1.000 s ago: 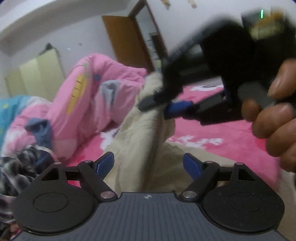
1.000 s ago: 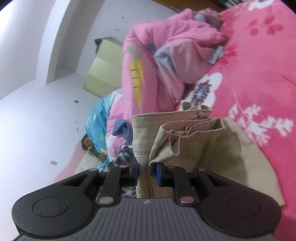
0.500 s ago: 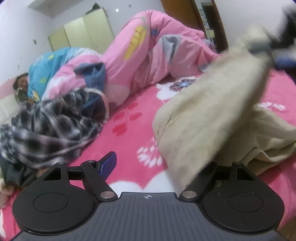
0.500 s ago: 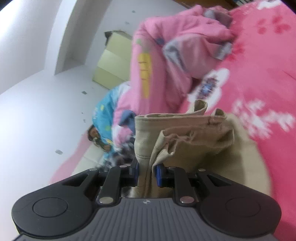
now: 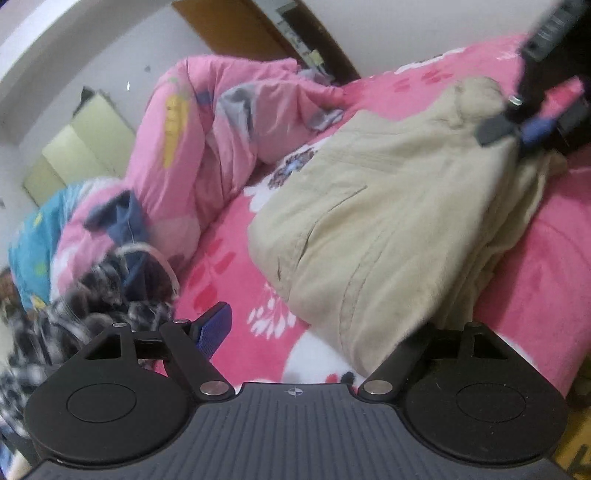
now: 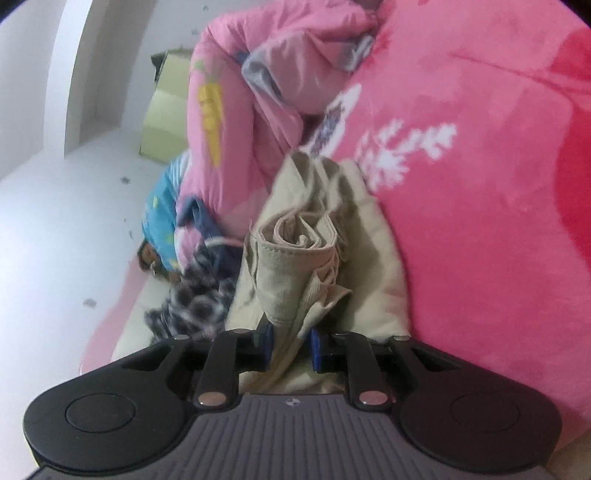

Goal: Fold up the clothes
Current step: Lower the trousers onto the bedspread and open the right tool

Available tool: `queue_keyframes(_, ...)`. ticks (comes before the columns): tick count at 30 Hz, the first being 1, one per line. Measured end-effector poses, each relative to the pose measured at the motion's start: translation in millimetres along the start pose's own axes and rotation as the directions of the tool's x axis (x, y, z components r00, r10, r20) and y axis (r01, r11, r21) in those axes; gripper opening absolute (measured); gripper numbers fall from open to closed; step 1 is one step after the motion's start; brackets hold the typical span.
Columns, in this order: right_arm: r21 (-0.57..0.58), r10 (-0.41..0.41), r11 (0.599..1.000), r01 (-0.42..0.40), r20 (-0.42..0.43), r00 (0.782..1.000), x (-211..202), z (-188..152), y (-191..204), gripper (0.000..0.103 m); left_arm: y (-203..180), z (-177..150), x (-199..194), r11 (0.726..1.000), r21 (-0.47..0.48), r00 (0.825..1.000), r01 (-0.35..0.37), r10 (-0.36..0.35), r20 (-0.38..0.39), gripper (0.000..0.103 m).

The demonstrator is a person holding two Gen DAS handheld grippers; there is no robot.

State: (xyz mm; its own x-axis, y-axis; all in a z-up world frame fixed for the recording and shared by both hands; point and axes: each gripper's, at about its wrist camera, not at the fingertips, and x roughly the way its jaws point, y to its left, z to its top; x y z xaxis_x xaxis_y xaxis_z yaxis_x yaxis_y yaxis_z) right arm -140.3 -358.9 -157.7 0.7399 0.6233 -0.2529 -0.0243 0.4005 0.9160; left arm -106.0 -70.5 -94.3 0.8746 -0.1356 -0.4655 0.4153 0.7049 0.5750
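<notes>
Beige trousers lie folded over on the pink flowered bed blanket. My left gripper is open at the trousers' near edge. Its left blue pad shows, and the cloth covers its right finger. My right gripper holds the trousers' far end low over the bed. In the right wrist view a bunched roll of the beige trousers runs between the right gripper's blue pads. Its jaws are opening, with the cloth still touching both pads.
A pink quilt with a carrot print is heaped at the back of the bed. A black-and-white plaid garment and a blue cloth lie at the left. A pale green wardrobe and a wooden door stand behind.
The right gripper has come down with the trousers, and the hanging cloth now lies folded over on the bed. Its pads stand slightly wider apart. The left gripper has dropped to the trousers' near edge.
</notes>
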Motion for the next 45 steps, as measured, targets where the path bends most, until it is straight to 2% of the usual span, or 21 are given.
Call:
queue_keyframes(2,0.020,0.015,1.000,-0.016,0.020,1.000,-19,2,-3,0.039,1,-2,0,1.000,-0.008,1.000,0.004,-0.004,0.003,0.080)
queue_keyframes(5,-0.040,-0.075,0.996,0.080,0.127,0.989,-64,3,2,0.044,3,-4,0,1.000,0.005,1.000,0.017,-0.017,0.010,0.080)
queue_keyframes(6,-0.069,-0.100,0.991,0.112,0.160,0.982,-78,2,7,0.043,3,-5,0,1.000,0.011,1.000,0.021,-0.021,0.013,0.081)
queue_keyframes(8,-0.161,-0.103,0.978,0.133,0.185,0.977,-92,-4,25,0.029,3,-5,0,1.000,0.017,1.000,0.022,-0.022,0.014,0.081)
queue_keyframes(9,-0.231,-0.102,0.962,0.143,0.179,0.979,-90,-10,39,0.027,2,-5,0,1.000,0.018,1.000,0.022,-0.022,0.013,0.081)
queue_keyframes(11,-0.411,-0.123,0.896,0.166,0.130,0.984,-65,-28,71,0.013,1,-5,0,0.999,0.025,1.000,0.020,-0.020,0.010,0.081)
queue_keyframes(14,-0.607,-0.180,0.775,0.176,0.055,0.982,-23,-49,104,0.008,-3,-5,-3,0.996,0.089,1.000,0.018,-0.020,0.017,0.080)
queue_keyframes(16,-0.661,-0.314,0.696,0.281,0.072,0.947,1,-49,95,0.008,-6,-8,-4,0.991,0.131,0.999,0.020,-0.024,0.032,0.080)
queue_keyframes(17,-0.683,-0.382,0.649,0.334,0.087,0.920,13,-48,89,0.000,-6,-10,-4,0.990,0.141,0.999,0.024,-0.030,0.039,0.080)
queue_keyframes(18,-0.700,-0.425,0.618,0.357,0.084,0.901,21,-46,78,0.000,-7,-11,-4,0.988,0.150,0.998,0.029,-0.036,0.047,0.080)
queue_keyframes(20,-0.667,-0.381,0.673,0.319,0.057,0.923,17,-40,68,0.000,-3,-12,-5,0.992,0.125,0.998,0.035,-0.042,0.053,0.080)
queue_keyframes(21,-0.662,-0.387,0.676,0.323,0.055,0.921,13,-39,70,0.000,-1,-13,-6,0.993,0.111,0.997,0.039,-0.045,0.056,0.080)
queue_keyframes(24,-0.715,-0.446,0.583,0.385,0.115,0.888,2,-47,82,0.000,6,-12,-11,0.997,0.059,0.997,0.054,-0.056,0.048,0.080)
queue_keyframes(26,-0.714,-0.484,0.547,0.437,0.157,0.861,-12,-46,88,0.001,13,-11,-21,0.998,0.017,0.997,0.064,-0.065,0.039,0.081)
queue_keyframes(31,-0.635,-0.516,0.508,0.582,0.316,0.796,-47,-27,97,0.002,34,-17,-54,0.984,-0.122,0.991,0.132,-0.130,0.027,0.082)
queue_keyframes(34,-0.622,-0.432,0.526,0.580,0.392,0.812,-49,-17,120,0.002,55,-18,-74,0.958,-0.239,0.988,0.156,-0.148,0.051,0.082)
queue_keyframes(38,-0.699,-0.247,0.525,0.485,0.420,0.873,-31,-17,162,0.002,88,-8,-92,0.887,-0.401,0.966,0.230,-0.157,0.207,0.082)
queue_keyframes(40,-0.747,-0.178,0.508,0.429,0.397,0.901,-19,-20,178,0.002,82,-1,-76,0.872,-0.412,0.957,0.265,-0.185,0.223,0.081)
queue_keyframes(43,-0.800,-0.184,0.454,0.392,0.346,0.920,5,-30,183,0.002,70,9,-50,0.851,-0.422,0.943,0.314,-0.229,0.240,0.078)
queue_keyframes(44,-0.808,-0.207,0.449,0.381,0.321,0.924,13,-32,177,0.002,61,8,-38,0.843,-0.427,0.942,0.327,-0.255,0.219,0.075)
queue_keyframes(45,-0.809,-0.275,0.434,0.396,0.300,0.914,24,-32,162,0.002,52,6,-25,0.835,-0.432,0.939,0.341,-0.283,0.193,0.072)
